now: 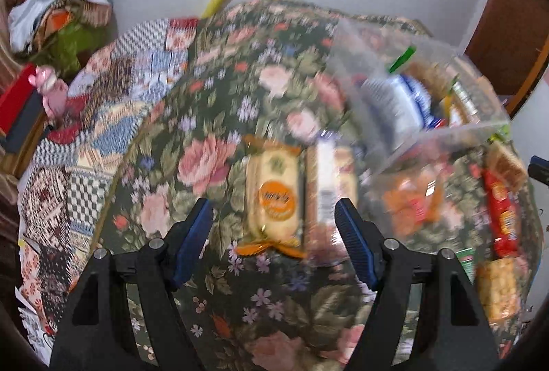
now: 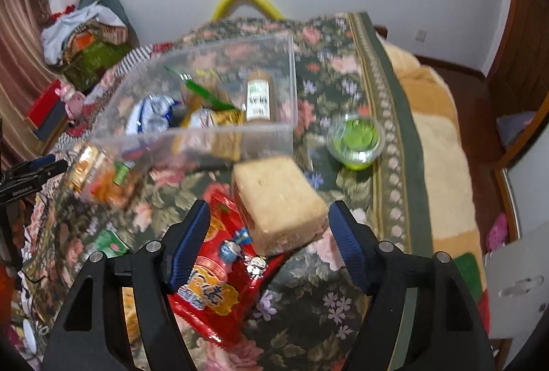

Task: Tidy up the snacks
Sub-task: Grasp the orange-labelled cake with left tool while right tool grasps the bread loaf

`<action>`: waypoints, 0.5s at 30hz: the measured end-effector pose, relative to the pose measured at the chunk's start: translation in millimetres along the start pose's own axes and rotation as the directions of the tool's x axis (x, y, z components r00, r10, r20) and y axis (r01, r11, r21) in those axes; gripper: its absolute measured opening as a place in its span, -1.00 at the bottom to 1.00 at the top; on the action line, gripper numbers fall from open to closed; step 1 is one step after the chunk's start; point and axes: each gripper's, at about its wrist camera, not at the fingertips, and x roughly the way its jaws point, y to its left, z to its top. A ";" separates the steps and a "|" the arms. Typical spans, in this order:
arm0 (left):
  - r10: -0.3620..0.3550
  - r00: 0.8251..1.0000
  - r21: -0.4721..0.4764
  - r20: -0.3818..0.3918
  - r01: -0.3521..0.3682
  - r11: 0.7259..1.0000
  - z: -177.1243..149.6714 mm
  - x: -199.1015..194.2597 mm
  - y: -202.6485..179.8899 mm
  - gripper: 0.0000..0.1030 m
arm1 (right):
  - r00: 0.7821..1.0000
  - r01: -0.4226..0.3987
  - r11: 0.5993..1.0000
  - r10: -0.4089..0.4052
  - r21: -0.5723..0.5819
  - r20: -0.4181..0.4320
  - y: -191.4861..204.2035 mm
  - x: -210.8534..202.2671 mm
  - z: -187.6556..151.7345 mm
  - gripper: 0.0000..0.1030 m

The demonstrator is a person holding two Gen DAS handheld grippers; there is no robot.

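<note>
Floral cloth (image 2: 308,302) in dark green with pink roses covers the surface that carries the snacks. In the right wrist view the right tool (image 2: 269,240) fills the lower part of the frame, its blue-padded jaws spread wide and gripping nothing; a tan cake block in clear wrap (image 2: 279,203) lies between the tips, its near end resting on a red snack packet (image 2: 212,281) that runs toward the lower left. Above them, in the middle of the frame, stands a clear plastic bin (image 2: 236,130) holding several packets and a brown bottle with a white label (image 2: 259,96). To its right, a small clear cup with green contents (image 2: 355,139) sits on the cloth.

In the blurred left wrist view the left tool (image 1: 272,227) is likewise wide open and empty, poised over a yellow packet with an orange oval label (image 1: 274,196) and a pale wrapped bar (image 1: 327,189) just beside it. The bin (image 1: 446,130) appears at the right.
</note>
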 end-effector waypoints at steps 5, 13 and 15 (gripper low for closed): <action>0.009 0.999 -0.001 -0.038 -0.009 1.000 -5.3 27.2 4.7 0.42 | 0.999 -0.001 1.000 0.001 0.016 -0.043 -4.6 20.0 -1.8 0.34; 0.027 0.999 -0.003 -0.042 -0.027 1.000 3.5 52.2 9.5 0.41 | 0.996 0.000 1.000 0.002 0.030 -0.088 -8.4 45.1 -0.7 0.37; 0.033 0.999 -0.008 -0.030 -0.033 0.999 4.6 55.7 9.9 0.39 | 0.995 -0.007 0.999 0.010 0.031 -0.096 -8.0 50.4 -0.5 0.37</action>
